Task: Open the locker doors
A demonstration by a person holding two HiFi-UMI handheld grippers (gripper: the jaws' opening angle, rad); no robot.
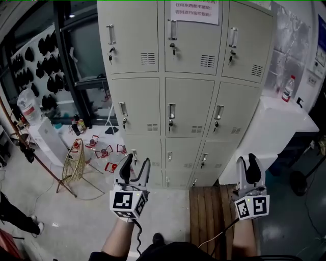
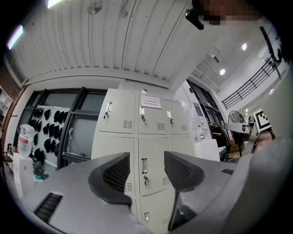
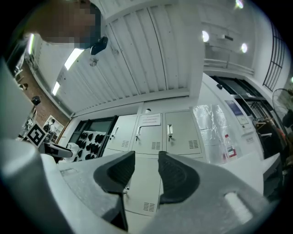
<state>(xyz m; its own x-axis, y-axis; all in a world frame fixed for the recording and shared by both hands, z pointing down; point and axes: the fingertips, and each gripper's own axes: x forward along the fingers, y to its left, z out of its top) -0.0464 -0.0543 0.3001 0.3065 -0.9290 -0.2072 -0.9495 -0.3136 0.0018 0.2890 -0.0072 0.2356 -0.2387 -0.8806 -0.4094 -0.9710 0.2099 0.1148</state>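
A bank of grey lockers (image 1: 188, 97) stands with every visible door shut, contents hidden. Keys (image 1: 173, 50) hang in the locks, and a paper notice (image 1: 194, 11) is at the top edge of the middle upper door. The left gripper (image 1: 135, 165) and right gripper (image 1: 247, 163) are held well apart from the lockers, jaws released and empty. A bottle (image 1: 288, 89) stands at the far edge of the white cabinet (image 1: 275, 127) alongside.
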